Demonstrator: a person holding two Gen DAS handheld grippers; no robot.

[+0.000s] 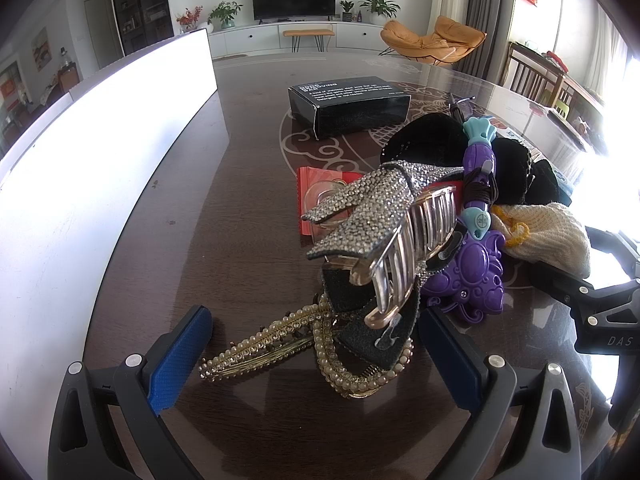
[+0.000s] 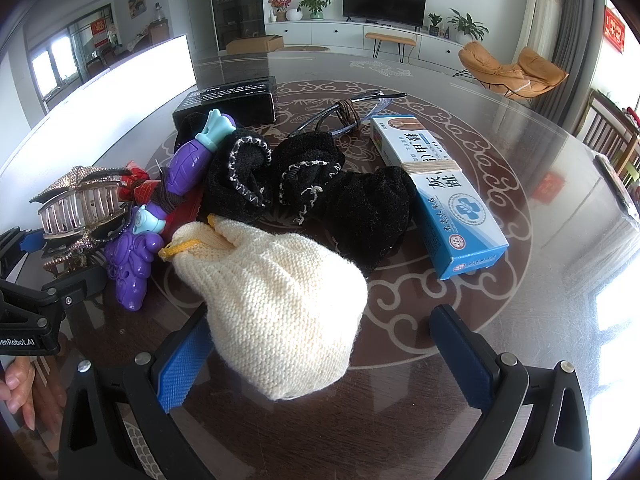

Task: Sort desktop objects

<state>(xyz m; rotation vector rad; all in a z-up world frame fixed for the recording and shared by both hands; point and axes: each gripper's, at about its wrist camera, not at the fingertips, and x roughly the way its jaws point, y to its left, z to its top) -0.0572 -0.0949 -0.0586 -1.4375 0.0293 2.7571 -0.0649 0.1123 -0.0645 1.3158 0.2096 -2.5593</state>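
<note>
A pile lies on the dark table. My left gripper (image 1: 316, 356) is open around a pearl hair clip (image 1: 280, 344) and the base of a rhinestone claw clip (image 1: 372, 220). Beside them lie a purple toy (image 1: 476, 268) and a red packet (image 1: 316, 184). My right gripper (image 2: 320, 356) is open, its fingers either side of a cream knitted sock (image 2: 280, 304). Behind the sock are black socks (image 2: 320, 184), the purple toy (image 2: 136, 252) and the claw clip (image 2: 80, 204). A blue medicine box (image 2: 444, 196) lies to the right.
A black box (image 1: 348, 104) sits further back on the table (image 1: 248, 184); it shows as the black box (image 2: 228, 98) in the right view, near glasses (image 2: 352, 114). A bright white board (image 1: 100, 152) stands along the left. A hand (image 2: 20, 388) holds the other gripper.
</note>
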